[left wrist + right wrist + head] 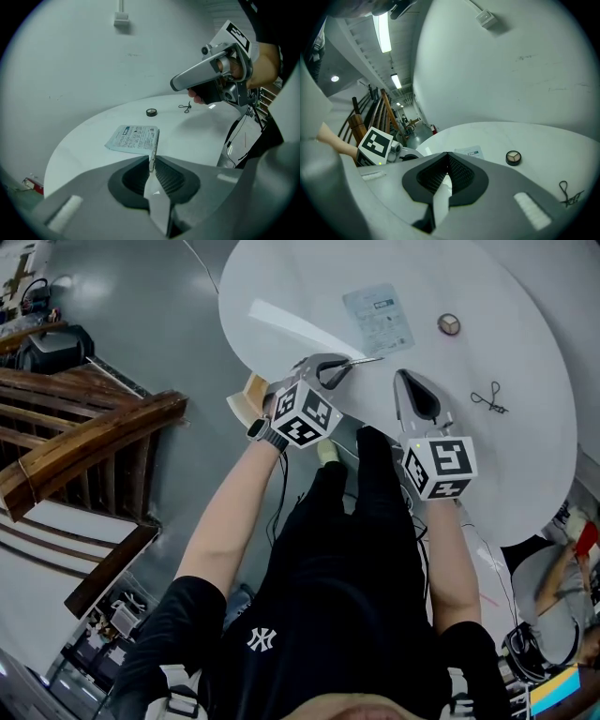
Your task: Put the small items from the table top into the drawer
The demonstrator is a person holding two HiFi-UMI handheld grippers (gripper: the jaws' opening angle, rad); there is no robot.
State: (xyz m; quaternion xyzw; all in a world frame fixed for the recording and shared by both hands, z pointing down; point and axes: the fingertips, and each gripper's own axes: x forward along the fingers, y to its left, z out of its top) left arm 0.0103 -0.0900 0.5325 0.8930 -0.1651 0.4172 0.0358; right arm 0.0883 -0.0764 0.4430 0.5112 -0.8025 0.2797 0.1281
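On the round white table [309,277] lie a printed packet [378,318], a small round compact [449,324] and a black wire loop [489,399]. My left gripper [349,363] hangs over the near table edge, shut on a thin silver stick [367,360] that pokes out toward the packet. In the left gripper view the stick [153,152] stands up from the closed jaws, in front of the packet [131,139]. My right gripper [412,382] is shut and empty, just right of the left one. Its own view shows the compact [513,157] ahead.
A wooden stair railing [84,442] runs along the left over the grey floor. A tan object [246,399] shows beneath the table's near edge, partly hidden by the left gripper. My black-clothed legs fill the lower middle. Clutter sits at the lower right [553,615].
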